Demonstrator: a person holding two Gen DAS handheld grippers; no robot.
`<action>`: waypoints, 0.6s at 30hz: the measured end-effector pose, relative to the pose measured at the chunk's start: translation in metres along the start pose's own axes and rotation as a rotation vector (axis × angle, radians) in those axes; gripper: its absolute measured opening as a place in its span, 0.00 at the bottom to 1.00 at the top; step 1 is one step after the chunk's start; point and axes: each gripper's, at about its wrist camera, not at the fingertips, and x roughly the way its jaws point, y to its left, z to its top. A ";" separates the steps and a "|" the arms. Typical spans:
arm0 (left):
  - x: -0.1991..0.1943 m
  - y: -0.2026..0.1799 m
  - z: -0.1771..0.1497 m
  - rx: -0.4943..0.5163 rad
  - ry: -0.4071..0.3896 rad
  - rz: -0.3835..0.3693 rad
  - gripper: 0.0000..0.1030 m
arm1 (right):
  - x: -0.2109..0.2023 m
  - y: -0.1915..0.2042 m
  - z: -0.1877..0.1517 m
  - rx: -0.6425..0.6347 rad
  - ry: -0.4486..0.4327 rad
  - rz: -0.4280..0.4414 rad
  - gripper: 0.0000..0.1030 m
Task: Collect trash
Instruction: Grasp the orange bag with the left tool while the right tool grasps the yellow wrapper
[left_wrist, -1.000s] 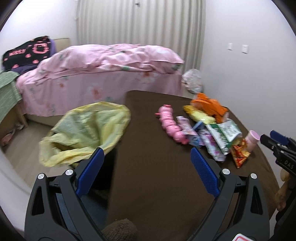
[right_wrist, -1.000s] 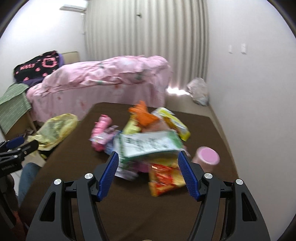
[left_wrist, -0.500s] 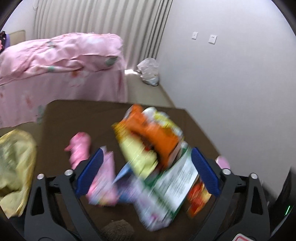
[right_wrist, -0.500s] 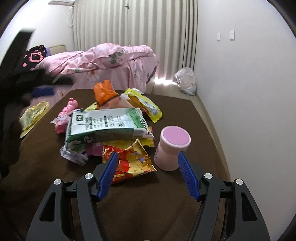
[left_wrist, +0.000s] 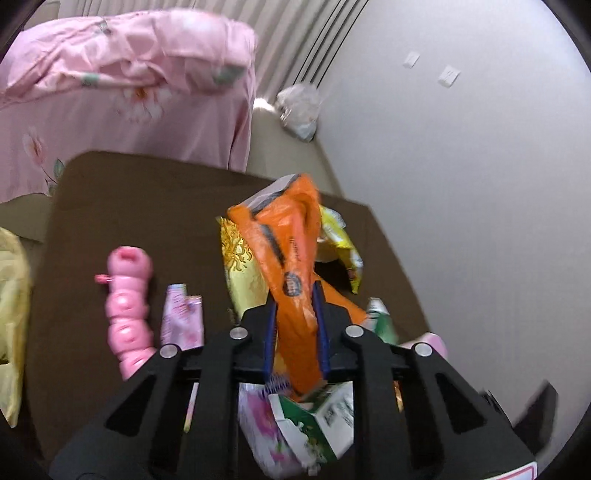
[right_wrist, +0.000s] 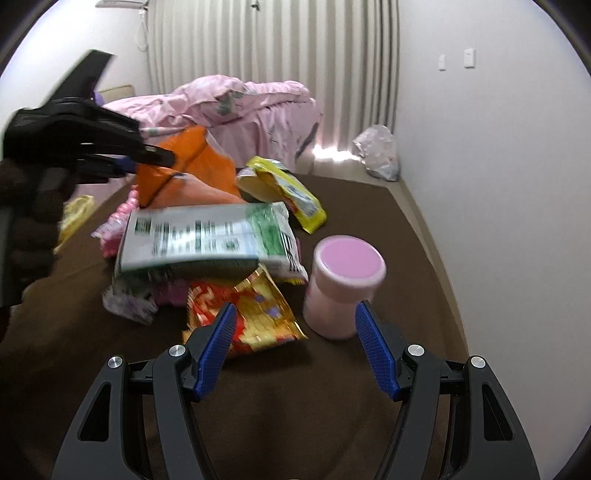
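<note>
A pile of snack wrappers lies on the brown table (left_wrist: 129, 206). My left gripper (left_wrist: 294, 295) is closing its jaws, and the blue pads pinch the lower part of a crumpled orange bag (left_wrist: 291, 229) that stands up from the pile. The right wrist view shows the same left gripper (right_wrist: 147, 158) at the orange bag (right_wrist: 192, 158). My right gripper (right_wrist: 295, 306) is open low over the table, with a red-and-yellow wrapper (right_wrist: 255, 314) and a pink cup (right_wrist: 343, 284) just ahead of its fingers.
A green-and-white packet (right_wrist: 207, 236) and a yellow packet (right_wrist: 284, 188) lie in the pile, beside a pink ribbed toy (left_wrist: 127, 314). A yellow bin bag (left_wrist: 11, 314) hangs off the table's left. Behind are a pink bed (left_wrist: 129, 81) and a white bag (right_wrist: 378, 151) on the floor.
My left gripper swung from the yellow bin bag over to the pile and shut on the orange bag. The right gripper came lower and closer to the pink cup.
</note>
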 end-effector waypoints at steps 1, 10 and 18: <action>-0.016 0.003 0.000 -0.004 -0.012 -0.013 0.15 | 0.000 0.001 0.011 -0.013 -0.011 0.012 0.61; -0.084 0.045 -0.007 0.029 0.063 -0.062 0.15 | 0.039 -0.006 0.107 -0.211 -0.032 0.119 0.61; -0.049 0.085 -0.016 -0.010 0.060 0.120 0.18 | 0.137 -0.024 0.148 -0.412 0.190 0.224 0.61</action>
